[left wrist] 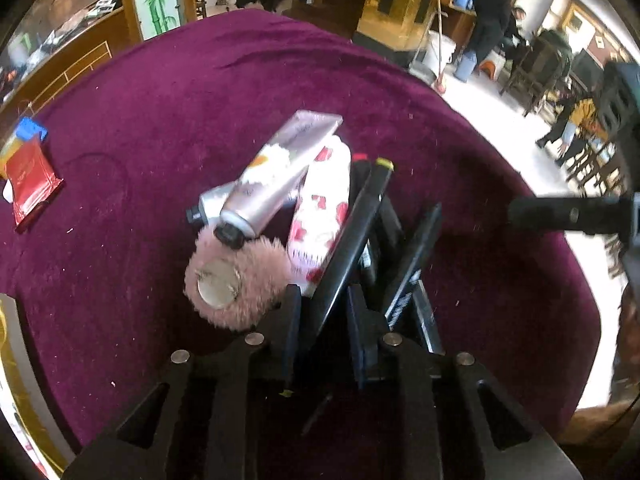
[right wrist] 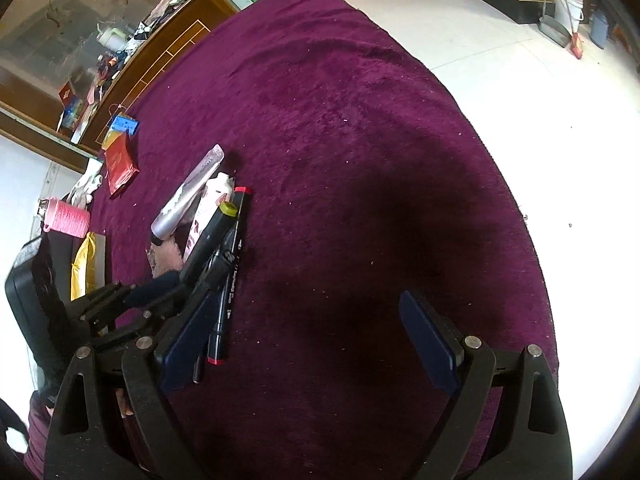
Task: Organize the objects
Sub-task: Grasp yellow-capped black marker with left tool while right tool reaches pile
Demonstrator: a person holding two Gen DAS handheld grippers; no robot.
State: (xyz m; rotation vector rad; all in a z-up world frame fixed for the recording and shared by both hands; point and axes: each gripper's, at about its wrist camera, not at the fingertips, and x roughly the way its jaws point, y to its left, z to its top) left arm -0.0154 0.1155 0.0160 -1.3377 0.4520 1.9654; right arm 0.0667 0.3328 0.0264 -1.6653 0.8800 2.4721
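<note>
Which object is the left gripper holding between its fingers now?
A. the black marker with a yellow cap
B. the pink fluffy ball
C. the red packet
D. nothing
A: in the left wrist view the left gripper is closed on the black marker with a yellow cap.

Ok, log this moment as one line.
left gripper: shut on black yellow-capped marker | right gripper: open, nothing held | silver tubes, pink fluffy puff beside markers on purple velvet cloth
</note>
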